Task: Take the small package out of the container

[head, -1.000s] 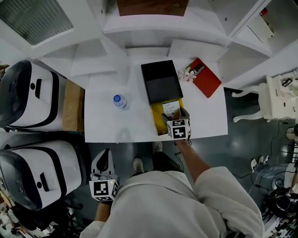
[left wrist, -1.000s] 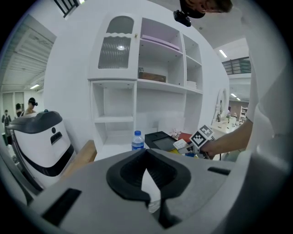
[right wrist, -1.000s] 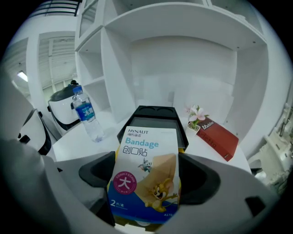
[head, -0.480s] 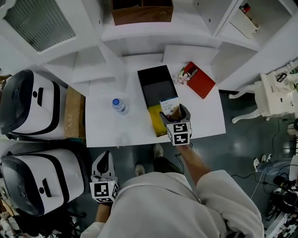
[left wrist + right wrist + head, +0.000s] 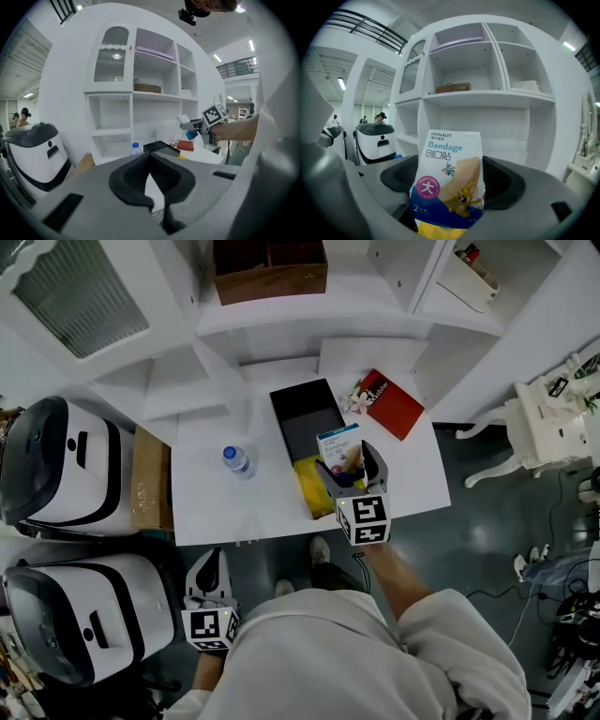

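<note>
The small package (image 5: 338, 444), a white and blue bandage packet with a cartoon print, hangs above the container with my right gripper (image 5: 348, 469) shut on its lower part. The right gripper view shows the package (image 5: 451, 177) upright between the two jaws. The container (image 5: 302, 412) is a long black box on the white table (image 5: 208, 502), yellow (image 5: 313, 488) at its near end. My left gripper (image 5: 209, 579) hangs low, in front of the table's near edge at the left. In its own view that left gripper (image 5: 151, 171) is shut with nothing in it.
A water bottle (image 5: 236, 460) stands on the table left of the container. A red book (image 5: 394, 403) lies at the far right corner. White shelves with a brown box (image 5: 270, 268) rise behind. Two white and black machines (image 5: 58, 460) and a cardboard piece (image 5: 150, 479) are at the left.
My right gripper has risen with the package, lifting it from the yellow end of the container to above it. The left gripper has stayed where it was.
</note>
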`<control>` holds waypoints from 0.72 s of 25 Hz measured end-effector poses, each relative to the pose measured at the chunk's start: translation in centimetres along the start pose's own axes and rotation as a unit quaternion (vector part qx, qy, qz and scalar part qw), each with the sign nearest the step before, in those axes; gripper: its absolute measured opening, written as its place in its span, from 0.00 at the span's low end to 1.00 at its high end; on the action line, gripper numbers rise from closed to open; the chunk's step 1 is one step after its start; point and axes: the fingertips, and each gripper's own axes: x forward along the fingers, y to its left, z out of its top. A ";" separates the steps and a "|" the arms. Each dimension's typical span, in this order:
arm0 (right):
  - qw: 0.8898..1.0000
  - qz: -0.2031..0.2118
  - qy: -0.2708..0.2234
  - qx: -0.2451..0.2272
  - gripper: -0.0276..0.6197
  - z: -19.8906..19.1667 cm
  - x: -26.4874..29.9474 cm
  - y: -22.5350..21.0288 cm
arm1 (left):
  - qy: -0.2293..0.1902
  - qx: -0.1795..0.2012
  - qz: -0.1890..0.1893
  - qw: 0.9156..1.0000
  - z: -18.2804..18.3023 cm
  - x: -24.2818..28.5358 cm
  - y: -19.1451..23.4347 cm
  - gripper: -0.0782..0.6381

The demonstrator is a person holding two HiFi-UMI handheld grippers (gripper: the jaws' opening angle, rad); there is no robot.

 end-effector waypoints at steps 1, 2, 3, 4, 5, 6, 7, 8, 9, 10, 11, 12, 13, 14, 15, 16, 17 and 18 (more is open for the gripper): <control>1.000 -0.001 -0.010 -0.001 0.74 0.7 -0.3 0.0 | -0.002 0.003 -0.001 1.000 0.1 0.0 -0.1 0.12; 1.000 -0.001 -0.019 -0.002 0.74 1.4 -0.6 0.0 | -0.003 0.004 -0.003 1.000 0.2 0.0 -0.1 0.12; 1.000 -0.002 -0.027 -0.003 0.74 2.1 -0.9 0.1 | -0.004 0.004 -0.004 1.000 0.3 0.0 -0.2 0.12; 0.999 -0.002 -0.034 -0.003 0.74 2.7 -1.2 0.1 | -0.004 0.003 -0.005 1.000 0.3 0.0 -0.2 0.12; 0.999 -0.003 -0.042 -0.004 0.74 3.3 -1.5 0.1 | -0.005 0.002 -0.006 1.000 0.3 -0.1 -0.3 0.12; 0.999 -0.003 -0.049 -0.005 0.74 3.9 -1.7 0.2 | -0.005 0.003 -0.007 1.000 0.3 -0.1 -0.3 0.12; 0.998 -0.004 -0.056 -0.007 0.74 4.4 -1.9 0.3 | -0.006 0.005 -0.008 1.000 0.4 -0.1 -0.2 0.12; 0.998 -0.004 -0.063 -0.009 0.74 5.0 -2.2 0.4 | -0.007 0.007 -0.008 1.000 0.5 -0.2 -0.2 0.12; 0.998 -0.005 -0.069 -0.012 0.74 5.4 -2.5 0.5 | -0.008 0.009 -0.009 1.000 0.6 -0.2 -0.2 0.12; 0.997 -0.006 -0.075 -0.014 0.74 5.9 -2.7 0.6 | -0.008 0.009 -0.010 1.000 0.6 -0.3 -0.2 0.12; 0.997 -0.007 -0.081 -0.016 0.74 6.4 -3.0 0.7 | -0.008 0.009 -0.010 1.000 0.6 -0.3 -0.2 0.12; 0.996 -0.007 -0.088 -0.017 0.74 6.8 -3.2 0.7 | -0.009 0.010 -0.010 1.000 0.6 -0.3 -0.2 0.12; 0.995 -0.008 -0.094 -0.018 0.74 7.3 -3.3 0.8 | -0.009 0.010 -0.011 1.000 0.6 -0.3 -0.2 0.12; 0.995 -0.008 -0.099 -0.018 0.74 7.7 -3.5 0.8 | -0.009 0.010 -0.011 1.000 0.6 -0.3 -0.2 0.12; 0.994 -0.009 -0.104 -0.018 0.74 8.1 -3.8 0.9 | -0.009 0.009 -0.012 1.000 0.6 -0.3 -0.2 0.12; 0.994 -0.009 -0.109 -0.018 0.74 8.4 -4.0 0.9 | -0.009 0.010 -0.013 1.000 0.7 -0.3 -0.3 0.12; 0.993 -0.010 -0.114 -0.018 0.74 8.7 -4.2 0.9 | -0.010 0.012 -0.014 1.000 0.8 -0.3 -0.3 0.12; 0.993 -0.011 -0.118 -0.018 0.74 9.1 -4.4 0.9 | -0.012 0.015 -0.015 1.000 0.9 -0.3 -0.3 0.12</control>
